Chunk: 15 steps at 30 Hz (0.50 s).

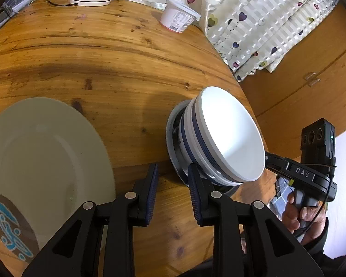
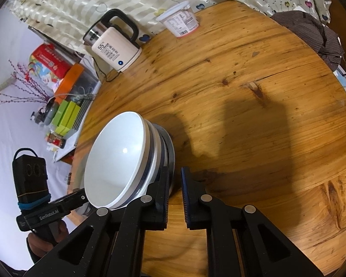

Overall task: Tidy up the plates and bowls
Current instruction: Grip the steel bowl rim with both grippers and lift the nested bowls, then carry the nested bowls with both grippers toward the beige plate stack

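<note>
White bowl [image 1: 233, 136] with navy bands, honey-brown wooden table [image 1: 103, 57], cream heart-patterned curtain [image 1: 253, 18].

I am looking down on a round wooden table [image 2: 253, 73]. Sitting on it are a white plate [image 1: 46, 152], a small plate [image 1: 173, 147] bearing nested bowls, a kettle [image 2: 116, 46], a white tub [image 2: 178, 19] and a dark cloth [image 2: 311, 34].
</note>
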Each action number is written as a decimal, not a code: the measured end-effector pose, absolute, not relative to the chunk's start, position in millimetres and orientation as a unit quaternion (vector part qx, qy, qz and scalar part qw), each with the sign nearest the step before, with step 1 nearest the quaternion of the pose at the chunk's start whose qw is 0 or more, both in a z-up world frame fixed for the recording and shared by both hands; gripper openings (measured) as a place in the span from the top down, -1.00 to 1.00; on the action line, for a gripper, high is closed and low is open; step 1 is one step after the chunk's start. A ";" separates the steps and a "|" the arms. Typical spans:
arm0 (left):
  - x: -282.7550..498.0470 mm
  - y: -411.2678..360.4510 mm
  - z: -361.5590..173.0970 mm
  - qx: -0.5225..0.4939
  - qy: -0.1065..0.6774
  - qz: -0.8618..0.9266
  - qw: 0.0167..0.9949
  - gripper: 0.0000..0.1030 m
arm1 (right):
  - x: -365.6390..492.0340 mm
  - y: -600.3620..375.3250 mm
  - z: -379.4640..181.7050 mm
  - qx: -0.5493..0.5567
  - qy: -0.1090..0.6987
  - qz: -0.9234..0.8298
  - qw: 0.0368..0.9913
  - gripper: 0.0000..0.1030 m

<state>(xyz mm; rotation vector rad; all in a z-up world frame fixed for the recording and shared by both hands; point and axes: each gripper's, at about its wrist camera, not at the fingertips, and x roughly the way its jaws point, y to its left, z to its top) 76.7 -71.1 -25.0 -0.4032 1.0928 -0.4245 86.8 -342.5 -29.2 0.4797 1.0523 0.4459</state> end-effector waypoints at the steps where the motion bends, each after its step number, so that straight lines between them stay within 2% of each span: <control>1: 77.3 -71.8 -25.1 -0.189 0.512 -0.200 0.814 0.50 | 86.2 -343.2 -29.0 0.226 0.493 0.210 0.813 0.78; 15: 89.8 -53.6 -35.1 -0.250 0.512 -0.201 0.797 0.50 | 93.5 -354.6 -41.8 0.281 0.498 0.256 0.779 0.78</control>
